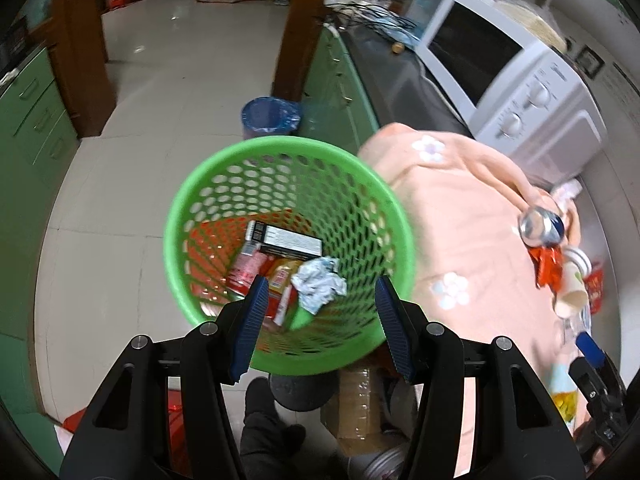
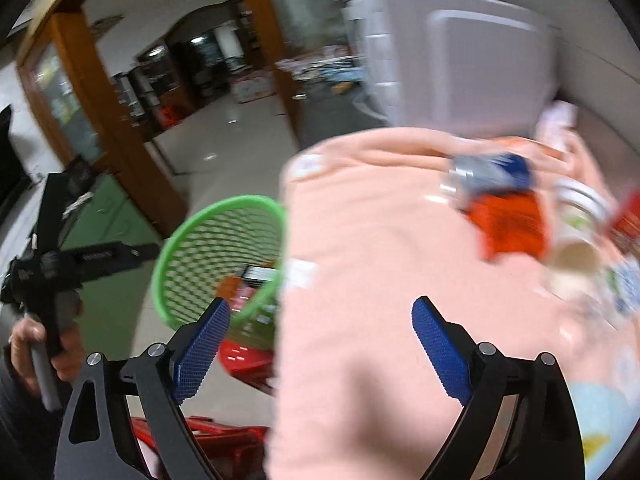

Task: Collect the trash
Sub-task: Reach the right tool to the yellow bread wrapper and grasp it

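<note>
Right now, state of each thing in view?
Basket: held in left gripper, part full of trash.
Right gripper: open, empty, over cloth.
Can: on its side on cloth.
Cup: tipped over, on cloth.
Red wrapper: crumpled, between can and cup.

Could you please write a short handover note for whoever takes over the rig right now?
Left gripper: closed on the near rim of the green basket, holding it beside the table.
Right gripper: open, empty, over the pink tablecloth.
Done: a crumpled paper, a black-and-white box and wrappers lie in the basket.
Left: a can, a red wrapper and a paper cup on the cloth, plus blurred bits near its edge.
</note>
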